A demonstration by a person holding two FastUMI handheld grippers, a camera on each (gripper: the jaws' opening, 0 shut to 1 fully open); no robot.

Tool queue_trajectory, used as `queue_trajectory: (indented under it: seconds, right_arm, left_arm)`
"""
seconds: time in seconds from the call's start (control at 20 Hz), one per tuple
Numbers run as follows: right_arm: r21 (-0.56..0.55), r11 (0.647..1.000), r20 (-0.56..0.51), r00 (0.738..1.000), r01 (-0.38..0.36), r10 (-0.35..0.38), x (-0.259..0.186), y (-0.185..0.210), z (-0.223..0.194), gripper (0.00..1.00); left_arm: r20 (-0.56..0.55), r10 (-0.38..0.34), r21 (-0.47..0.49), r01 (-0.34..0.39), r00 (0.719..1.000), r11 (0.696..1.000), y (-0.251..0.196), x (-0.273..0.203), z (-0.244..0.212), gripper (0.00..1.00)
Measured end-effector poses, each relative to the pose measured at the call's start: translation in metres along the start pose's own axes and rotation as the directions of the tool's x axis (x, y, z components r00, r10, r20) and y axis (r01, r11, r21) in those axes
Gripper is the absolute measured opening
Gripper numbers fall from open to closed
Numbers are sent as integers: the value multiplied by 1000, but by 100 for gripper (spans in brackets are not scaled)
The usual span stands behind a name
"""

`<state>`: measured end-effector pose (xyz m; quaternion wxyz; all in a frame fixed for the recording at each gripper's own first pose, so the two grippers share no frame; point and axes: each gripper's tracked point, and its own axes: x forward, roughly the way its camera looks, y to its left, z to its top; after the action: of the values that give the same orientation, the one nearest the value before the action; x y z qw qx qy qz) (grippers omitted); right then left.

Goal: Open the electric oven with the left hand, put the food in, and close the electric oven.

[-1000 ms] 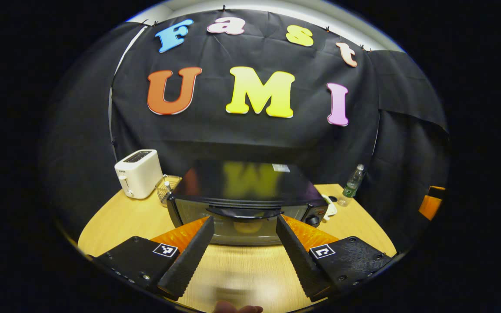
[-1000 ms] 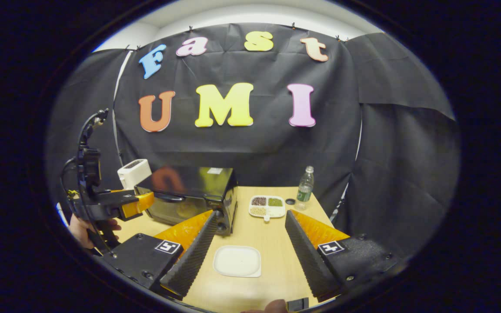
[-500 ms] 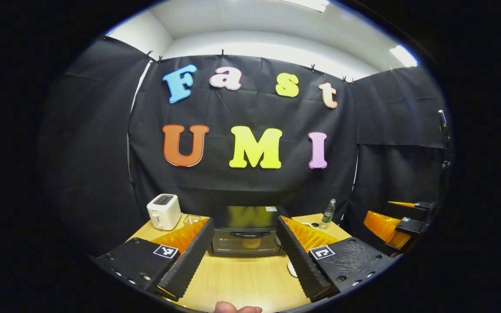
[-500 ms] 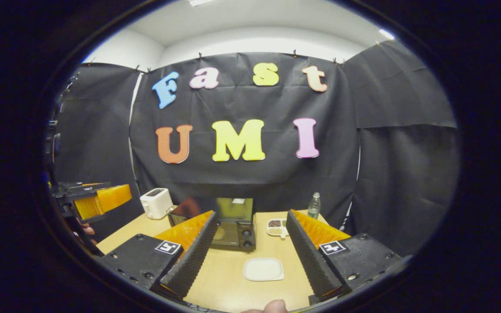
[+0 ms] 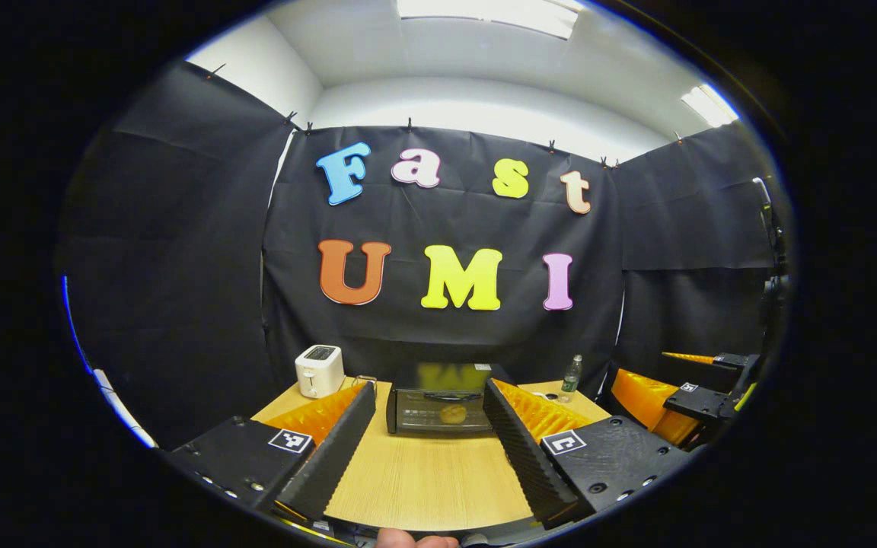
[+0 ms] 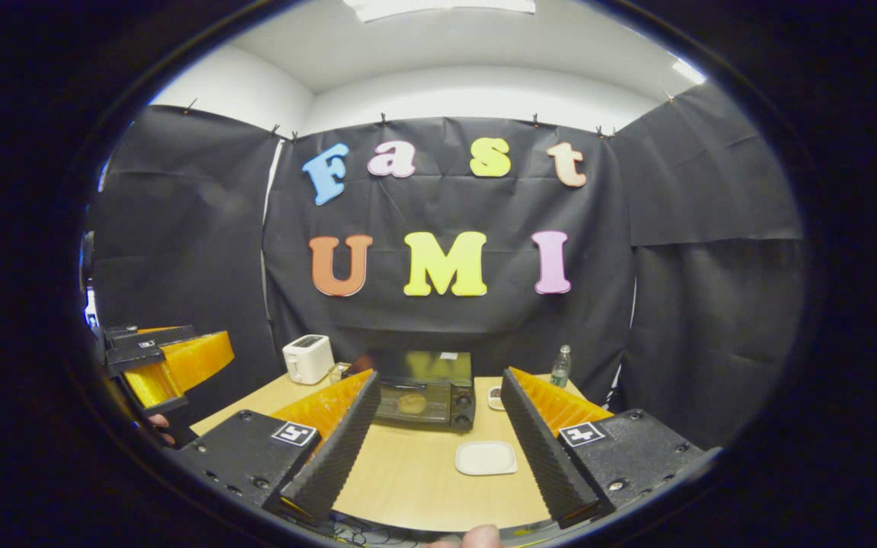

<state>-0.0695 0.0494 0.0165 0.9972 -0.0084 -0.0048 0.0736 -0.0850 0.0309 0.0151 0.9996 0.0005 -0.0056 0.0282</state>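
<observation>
In the left gripper view, the left tool hangs wide open and holds nothing, well back from the electric oven standing at the far side of the worktop. Its door is shut, and the food sits inside behind the glass. A toaster stands to its left, a bottle to its right.

In the right gripper view, the right tool is likewise spread wide and empty, above a bare white plate near the oven. The task looks finished; a good close means keeping both tools clear of the worktop things.
</observation>
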Motion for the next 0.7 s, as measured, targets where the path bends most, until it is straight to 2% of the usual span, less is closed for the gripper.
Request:
queue_trajectory:
  seconds: [0.3,0.7]
  right_arm:
    - [-20,1000,5,1000,-19,19,-14,20,-5,100]
    - [-15,1000,-2,1000,-5,5,-6,17,-10,100]
  left_arm:
    - [4,9,4,-9,1000,1000,2,-14,-6,94]
    - [-10,10,4,-10,1000,1000,-1,-6,-13,94]
